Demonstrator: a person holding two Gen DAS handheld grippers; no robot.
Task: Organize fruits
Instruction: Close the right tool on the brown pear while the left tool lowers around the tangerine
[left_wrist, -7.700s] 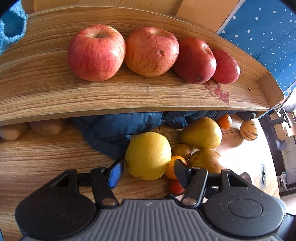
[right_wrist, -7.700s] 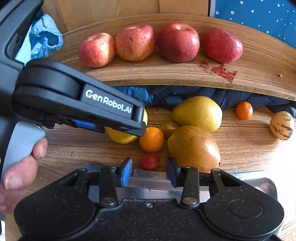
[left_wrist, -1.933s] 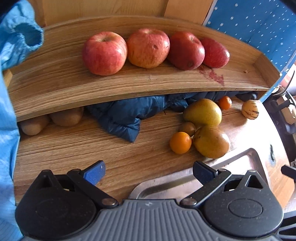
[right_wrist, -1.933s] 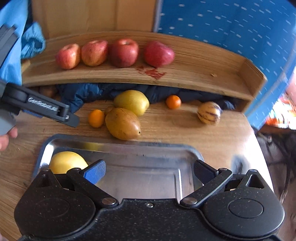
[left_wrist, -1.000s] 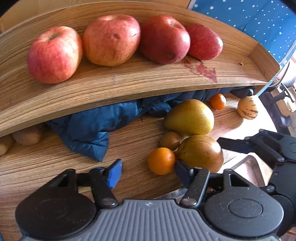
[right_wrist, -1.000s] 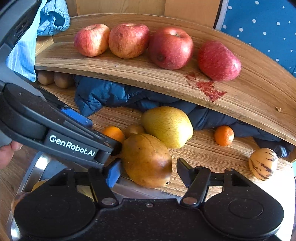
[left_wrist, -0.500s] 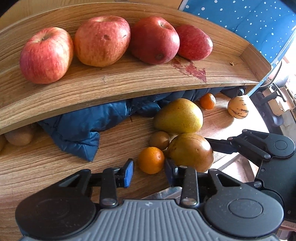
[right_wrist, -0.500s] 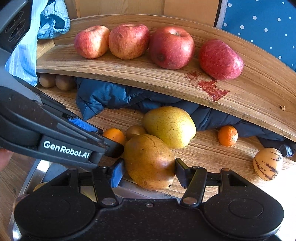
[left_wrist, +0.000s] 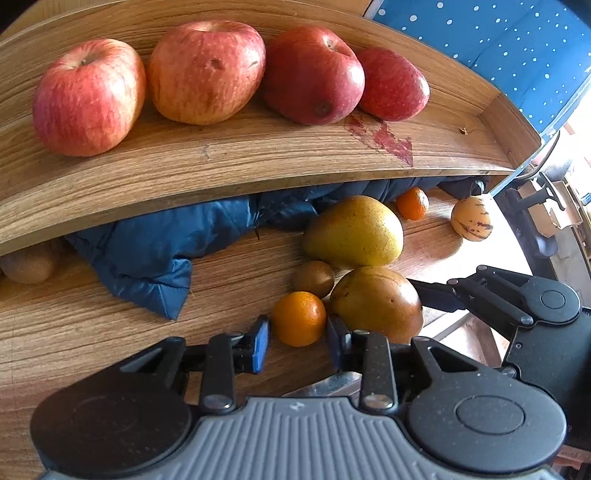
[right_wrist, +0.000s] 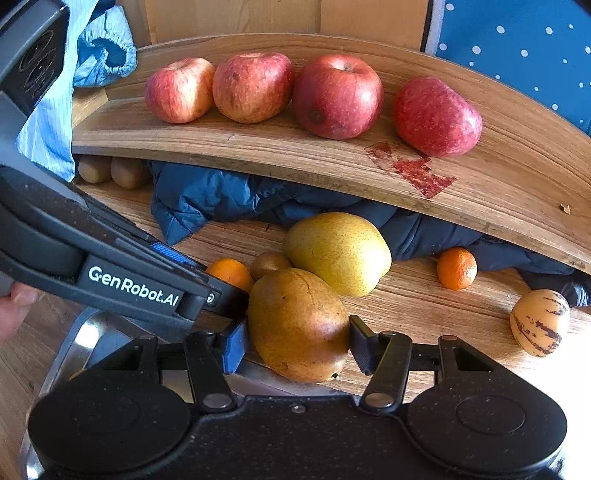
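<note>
Sorting is underway: the left gripper (left_wrist: 298, 338) brackets an orange (left_wrist: 299, 324), the right gripper (right_wrist: 295, 345) clamps a brown pear (right_wrist: 298, 325); several fruits remain loose on the table (left_wrist: 92, 325).

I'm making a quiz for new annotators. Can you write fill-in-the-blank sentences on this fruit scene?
1. The upper shelf holds ____ apples.
2. The right gripper brackets the brown ____.
3. The left gripper brackets a small ____.
4. The blue jacket is stuffed ____ the shelf.

Missing: four; pear; orange; under
</note>
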